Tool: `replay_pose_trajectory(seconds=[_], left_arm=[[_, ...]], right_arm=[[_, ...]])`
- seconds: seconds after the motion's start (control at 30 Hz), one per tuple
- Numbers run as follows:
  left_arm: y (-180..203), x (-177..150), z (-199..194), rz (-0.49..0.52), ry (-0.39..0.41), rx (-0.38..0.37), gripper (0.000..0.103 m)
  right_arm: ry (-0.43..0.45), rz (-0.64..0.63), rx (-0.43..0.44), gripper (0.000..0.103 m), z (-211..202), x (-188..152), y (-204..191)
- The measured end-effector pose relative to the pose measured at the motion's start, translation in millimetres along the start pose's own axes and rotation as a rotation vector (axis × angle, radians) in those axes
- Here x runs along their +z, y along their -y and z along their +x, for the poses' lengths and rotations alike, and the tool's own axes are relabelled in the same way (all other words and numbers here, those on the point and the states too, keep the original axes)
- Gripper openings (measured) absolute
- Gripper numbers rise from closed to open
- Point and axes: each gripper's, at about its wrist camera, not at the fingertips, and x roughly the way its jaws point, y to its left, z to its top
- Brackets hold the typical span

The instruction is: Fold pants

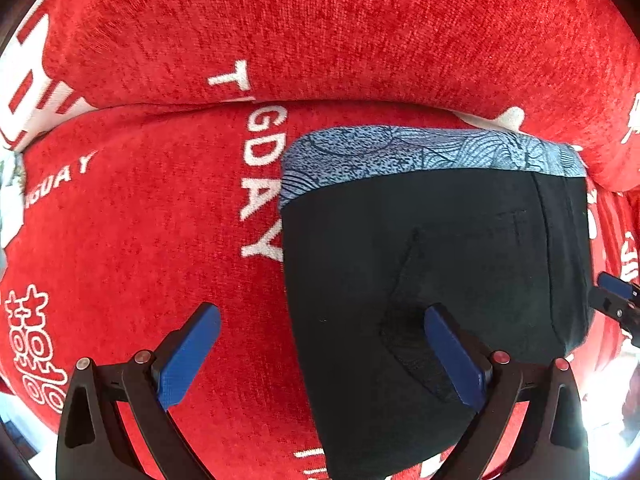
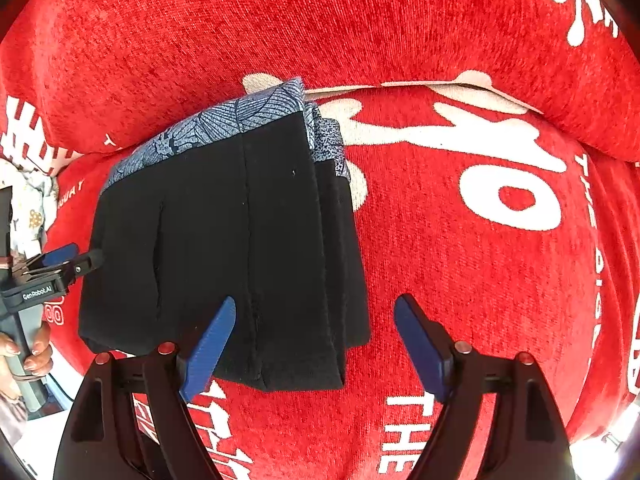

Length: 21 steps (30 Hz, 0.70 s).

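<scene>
On the red sofa cover (image 1: 140, 220) lie the black pants (image 1: 432, 264), folded up into a neat block. It sits on the seat, with its far end close to the back cushion (image 1: 340, 28). A blue patterned band (image 1: 420, 152) runs along that far end. From the right side you can see the layers stacked at the edge of the block.

White letters (image 1: 260, 184) and big white shapes are printed on the red cloth all around the pants.

Over the left edge of the pants is the left gripper (image 1: 320, 354). Its two blue fingers (image 1: 188, 356) are spread wide apart and hold nothing. One finger is above the red cloth and the other is above the black pants.

Over the right edge of the pants is the right gripper (image 2: 316, 346). Its blue fingers (image 2: 210, 348) are wide apart too, and nothing is between them. One is above the pants and the other is above the red cloth.

At the far left of the right view, a person's hand (image 2: 34, 354) grips the handle of the left gripper, whose tip is just beside the pants.
</scene>
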Motion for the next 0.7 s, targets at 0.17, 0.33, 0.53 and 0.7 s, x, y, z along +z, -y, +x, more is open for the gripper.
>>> replay_pose_trajectory(seconds=[0.17,0.33,0.53,0.7], left_arm=[[-16.9,4.6,7.1,-0.032,-0.045,-0.141,0.102],[-14.5,9.2,19.4,-0.003,-0.082,-0.258,0.102],[9.3,12.7,41.3,0.050,-0.092,-0.306,0.102],[8.4,15.2,49.6,0.018,-0.082,-0.330,0.102]], right_arm=[[0.004,0.050,0.140,0.084,-0.4,7.7,17.5],[-0.046,0.135,0.311,0.085,17.9,17.6,49.0],[-0.104,0.129,0.476,0.085,52.7,29.2,68.3],[-0.126,0.125,0.584,0.086,77.1,40.4,68.1]])
